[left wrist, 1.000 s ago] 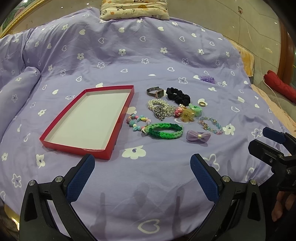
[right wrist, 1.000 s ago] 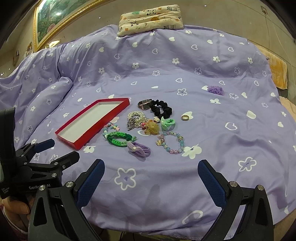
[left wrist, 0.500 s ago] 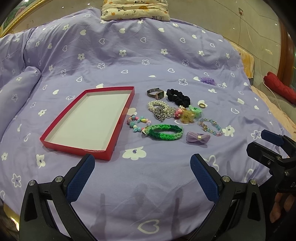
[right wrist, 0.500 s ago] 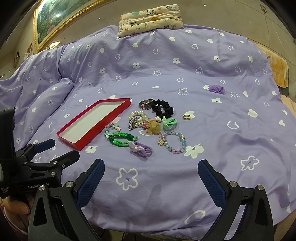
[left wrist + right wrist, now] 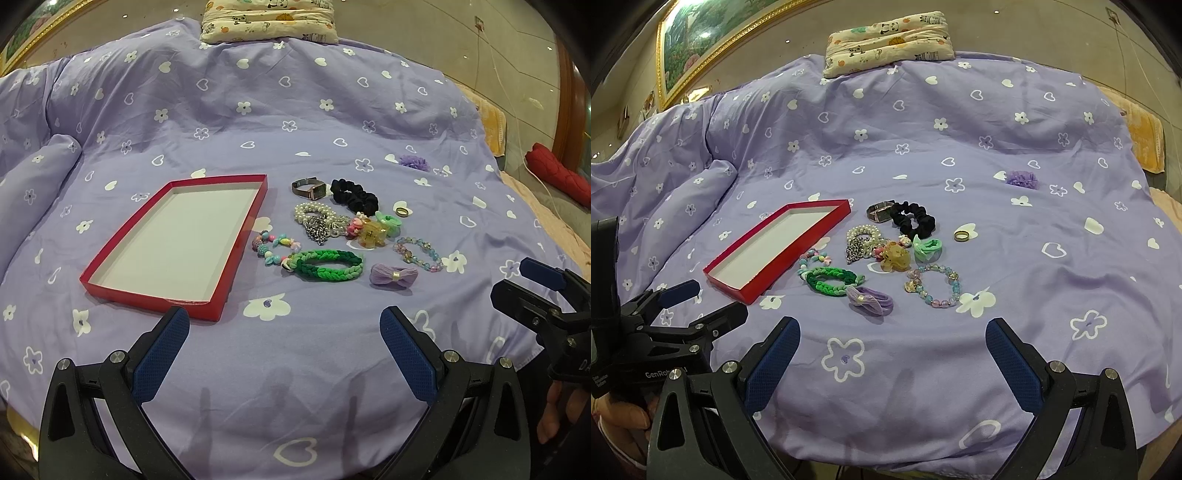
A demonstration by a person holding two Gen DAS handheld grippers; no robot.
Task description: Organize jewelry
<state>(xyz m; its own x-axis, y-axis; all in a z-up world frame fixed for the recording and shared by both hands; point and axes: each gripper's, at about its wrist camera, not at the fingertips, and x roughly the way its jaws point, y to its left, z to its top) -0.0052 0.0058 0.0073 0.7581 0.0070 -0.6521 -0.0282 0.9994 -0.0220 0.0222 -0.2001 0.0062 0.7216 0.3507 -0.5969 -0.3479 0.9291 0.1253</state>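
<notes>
Left wrist view | both hand-held grippers released — nearer red tray (image 5: 236,254) than before

I count one red tray (image 5: 236,254), one watch (image 5: 309,188), one ring (image 5: 402,211), one black scrunchie (image 5: 354,196), two grippers.

The left gripper (image 5: 284,347) hovers near the bed's near edge, its jaws spread wide and holding nothing. The right gripper (image 5: 892,354) hangs beside it at the same edge, jaws equally wide and empty. A hand (image 5: 622,419) grips the left gripper's handle; fingers (image 5: 554,413) show under the right gripper's body.
</notes>
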